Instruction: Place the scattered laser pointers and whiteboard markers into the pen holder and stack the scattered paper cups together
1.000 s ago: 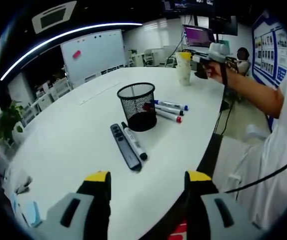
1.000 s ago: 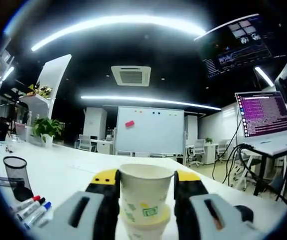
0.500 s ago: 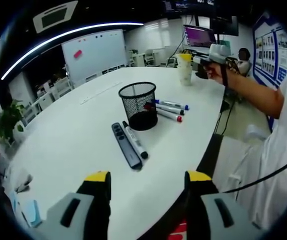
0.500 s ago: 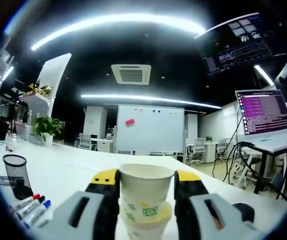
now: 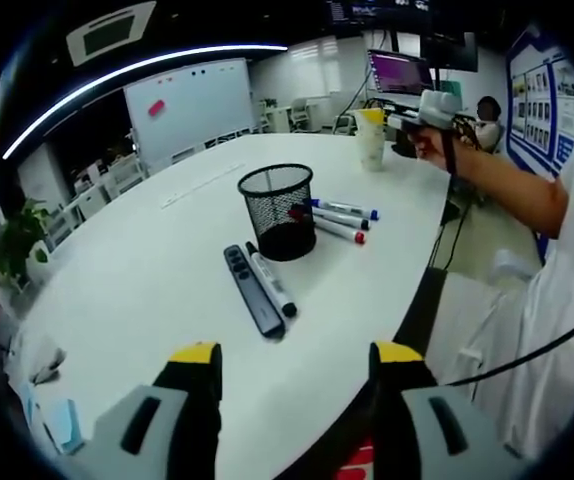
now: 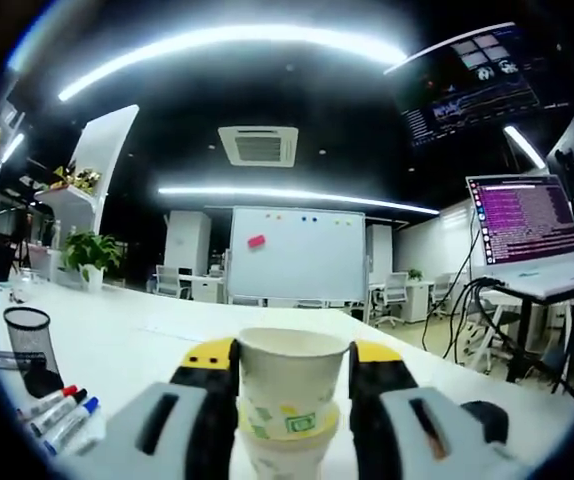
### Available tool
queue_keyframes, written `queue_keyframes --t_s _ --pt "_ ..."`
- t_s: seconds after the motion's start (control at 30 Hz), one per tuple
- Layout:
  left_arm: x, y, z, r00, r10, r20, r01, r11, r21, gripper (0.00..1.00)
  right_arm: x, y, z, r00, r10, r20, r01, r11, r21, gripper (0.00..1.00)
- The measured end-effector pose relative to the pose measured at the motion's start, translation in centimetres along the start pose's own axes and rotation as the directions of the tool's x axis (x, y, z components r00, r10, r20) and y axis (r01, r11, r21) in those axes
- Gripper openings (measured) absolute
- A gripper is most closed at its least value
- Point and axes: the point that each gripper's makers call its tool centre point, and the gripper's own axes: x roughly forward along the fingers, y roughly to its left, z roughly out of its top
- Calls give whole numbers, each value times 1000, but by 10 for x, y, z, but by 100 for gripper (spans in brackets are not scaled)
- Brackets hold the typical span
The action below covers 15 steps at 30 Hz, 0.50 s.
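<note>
You stood in an open-plan office: a whiteboard (image 6: 298, 257) on the far wall, rows of office chairs (image 6: 399, 297), monitors (image 6: 523, 219) on the right, and a large white tabletop (image 5: 167, 270).

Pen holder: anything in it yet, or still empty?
Not empty: through the mesh of the pen holder something dark with a red bit shows inside. What it is, cannot tell. Three markers lie beside it on the table.

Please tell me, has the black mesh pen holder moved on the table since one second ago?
No. In the left gripper view the pen holder keeps its place against the three markers beside it and the laser pointer in front; only the camera shifted slightly.
</note>
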Motion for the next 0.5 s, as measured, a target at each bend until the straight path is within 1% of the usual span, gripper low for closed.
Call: queue_keyframes --t_s 0.2,0.5 --pt "-2 3 6 1000 12 22 -12 1000 -17 59 -1 1 0 1000 2 -1 -2 1000 3 44" --pt "0 4 12 999 15 36 -15 1000 -13 59 0 1 2 1000 8 7 -8 1000 10 44"
